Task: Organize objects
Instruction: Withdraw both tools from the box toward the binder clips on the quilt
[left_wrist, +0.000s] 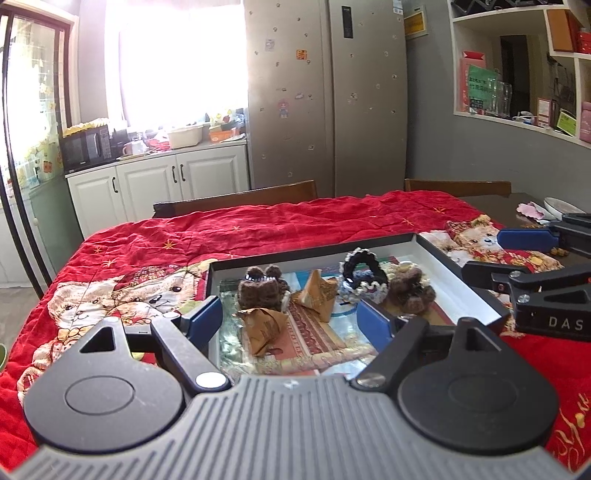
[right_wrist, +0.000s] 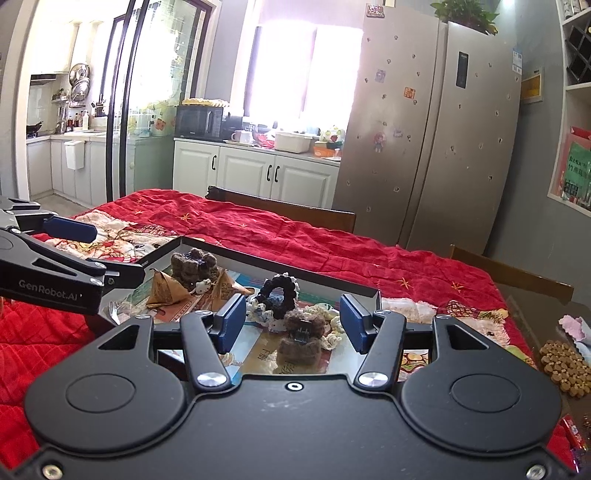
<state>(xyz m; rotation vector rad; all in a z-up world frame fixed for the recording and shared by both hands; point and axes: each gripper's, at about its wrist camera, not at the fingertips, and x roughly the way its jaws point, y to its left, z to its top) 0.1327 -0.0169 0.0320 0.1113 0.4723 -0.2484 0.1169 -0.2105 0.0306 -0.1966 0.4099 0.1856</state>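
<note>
A shallow black-rimmed tray (left_wrist: 469, 269) (right_wrist: 280, 266) lies on the red cloth. In it are two brown paper-wrapped pyramids (left_wrist: 263, 326) (right_wrist: 166, 290), a brown crocheted hair clip (left_wrist: 258, 288) (right_wrist: 192, 266), a black and white crocheted scrunchie (left_wrist: 364, 275) (right_wrist: 277, 291) and another brown crocheted clip (left_wrist: 412, 290) (right_wrist: 301, 338). My left gripper (left_wrist: 291, 319) is open and empty over the tray's near left part, above one pyramid. My right gripper (right_wrist: 293, 319) is open and empty, hovering over the tray with the second brown clip between its fingers.
The red bear-print cloth (left_wrist: 221, 236) covers most of the table. Chair backs (left_wrist: 240, 195) stand at the far side. On bare table at the right lie a beaded mat (right_wrist: 563, 363), a pink cloth (right_wrist: 572, 325) and a plate (left_wrist: 559, 206). Fridge and cabinets stand behind.
</note>
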